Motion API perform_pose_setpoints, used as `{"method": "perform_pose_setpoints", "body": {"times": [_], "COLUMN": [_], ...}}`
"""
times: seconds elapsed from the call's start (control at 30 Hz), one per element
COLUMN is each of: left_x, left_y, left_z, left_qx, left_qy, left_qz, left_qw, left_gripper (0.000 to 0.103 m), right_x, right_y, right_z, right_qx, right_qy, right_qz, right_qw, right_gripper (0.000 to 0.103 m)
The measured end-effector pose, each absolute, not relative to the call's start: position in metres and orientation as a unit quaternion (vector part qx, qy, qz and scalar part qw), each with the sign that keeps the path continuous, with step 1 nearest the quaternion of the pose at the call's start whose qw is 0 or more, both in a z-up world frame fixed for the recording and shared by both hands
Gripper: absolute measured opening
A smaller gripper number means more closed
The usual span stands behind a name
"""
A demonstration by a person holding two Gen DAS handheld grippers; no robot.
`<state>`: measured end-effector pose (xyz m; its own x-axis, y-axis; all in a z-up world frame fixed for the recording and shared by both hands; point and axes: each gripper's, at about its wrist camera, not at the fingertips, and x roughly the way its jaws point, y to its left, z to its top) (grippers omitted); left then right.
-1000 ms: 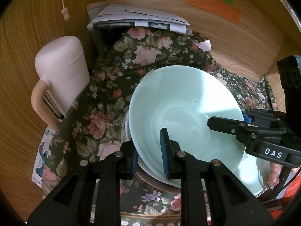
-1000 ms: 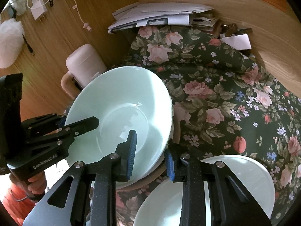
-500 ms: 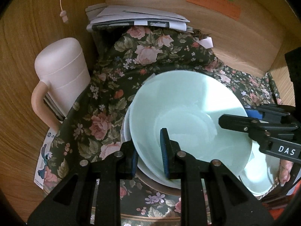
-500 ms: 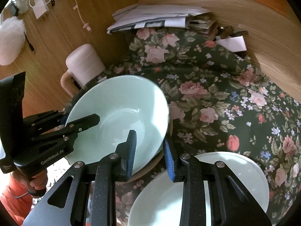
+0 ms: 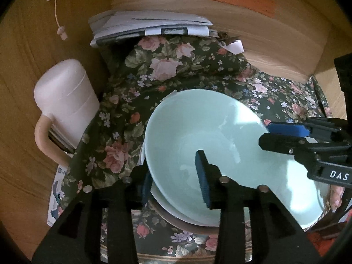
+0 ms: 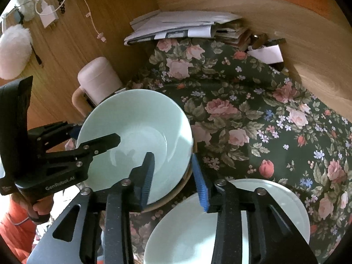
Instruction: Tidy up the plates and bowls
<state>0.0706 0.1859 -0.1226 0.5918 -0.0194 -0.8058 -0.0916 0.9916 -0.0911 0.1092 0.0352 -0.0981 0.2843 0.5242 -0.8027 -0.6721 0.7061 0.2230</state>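
Pale green bowl (image 5: 220,145) sits atop the stacked plates (image 5: 176,211) on the floral-clothed desk (image 6: 253,118). Left tongs (image 5: 173,180) and right tongs (image 6: 173,173) each straddle opposite rims, jaws parted, not visibly pinching; second bowl (image 6: 187,231) lies right of it

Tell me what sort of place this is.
Probably a lived-in home nook, not a lab: a floral tablecloth covers the table, stacked papers lean against a wood-panelled wall, and a charger with cables hangs there. A mint bowl sits on stacked plates.
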Motion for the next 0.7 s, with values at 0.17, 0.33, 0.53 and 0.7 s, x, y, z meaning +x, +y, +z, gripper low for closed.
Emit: {"method": "perform_pose_setpoints", "body": {"times": [0.17,0.33,0.53,0.7], "left_x": [0.069,0.064,0.065,0.056], "left_y": [0.182,0.178,0.193,0.205], "left_z": [-0.108,-0.087,-0.098,-0.111], "left_qx": [-0.035,-0.016,-0.047,-0.076], "left_qy": [0.421,0.387,0.406,0.422], "left_qz": [0.042,0.032,0.050,0.059], "left_qw": [0.905,0.921,0.911,0.901], "left_gripper": [0.058,0.069,0.069,0.069], "right_x": [0.107,0.107,0.109,0.111], "right_y": [0.034,0.032,0.033,0.037], "right_z": [-0.094,-0.093,-0.096,-0.104], "right_qx": [-0.078,-0.079,-0.081,-0.087], "right_qy": [0.458,0.457,0.463,0.473], "right_qz": [0.377,0.375,0.374,0.375], "right_qw": [0.801,0.803,0.799,0.792], "right_gripper": [0.040,0.040,0.041,0.044]}}
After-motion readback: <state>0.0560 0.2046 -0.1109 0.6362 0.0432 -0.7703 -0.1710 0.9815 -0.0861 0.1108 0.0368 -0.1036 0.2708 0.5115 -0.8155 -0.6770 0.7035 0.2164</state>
